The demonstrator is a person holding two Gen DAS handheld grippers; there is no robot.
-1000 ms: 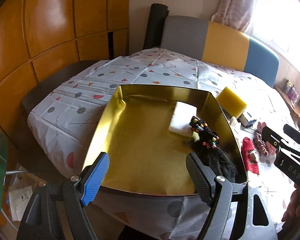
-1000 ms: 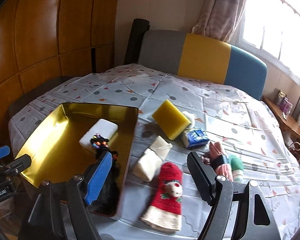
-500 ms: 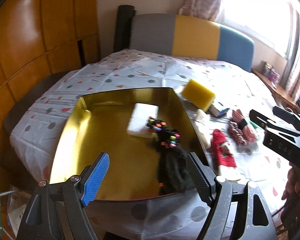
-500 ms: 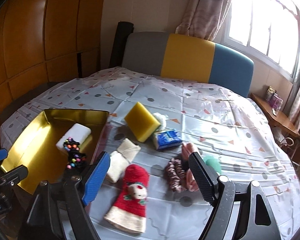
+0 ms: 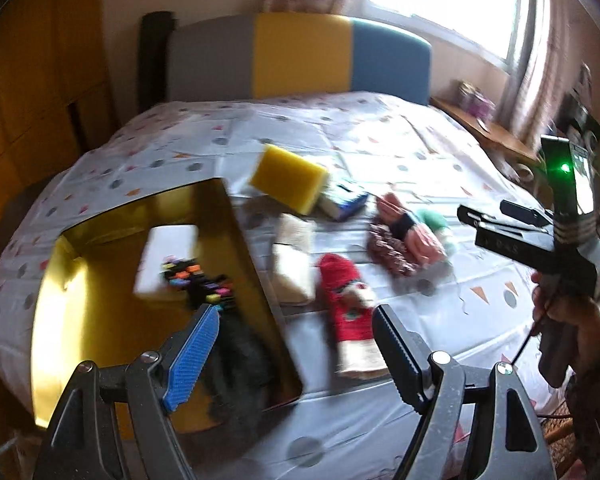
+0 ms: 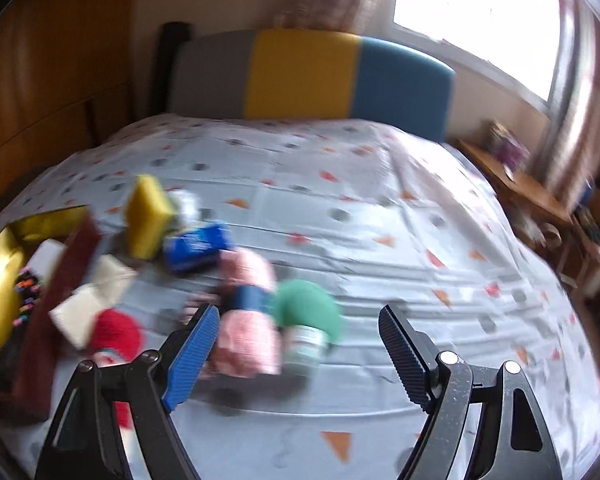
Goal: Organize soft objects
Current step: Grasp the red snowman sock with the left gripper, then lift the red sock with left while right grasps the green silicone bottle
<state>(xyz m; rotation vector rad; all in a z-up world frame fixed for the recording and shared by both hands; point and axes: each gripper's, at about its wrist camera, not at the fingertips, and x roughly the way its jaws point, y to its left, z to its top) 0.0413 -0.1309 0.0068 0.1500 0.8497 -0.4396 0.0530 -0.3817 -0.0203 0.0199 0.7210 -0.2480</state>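
On the bed (image 6: 380, 216), at ten o'clock of the spread, empty right hand-held gripper (image 6: 296, 340), a pink sock roll (image 6: 246, 332) is judged the next pick, to be straddled, pinched and carried to the gold tray (image 5: 72, 280), while the left hand-held gripper (image 5: 292, 344) is held spread and empty.

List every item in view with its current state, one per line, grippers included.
Gold tray: on the bed, holding things.
White sponge: inside the tray.
Beaded black hairpiece: in the tray, partly on the white sponge.
Yellow sponge: tilted, outside the tray.
Red sock: flat on the sheet.
Pink roll: banded, on the sheet.
Left gripper: open, empty.
Right gripper: open, empty.
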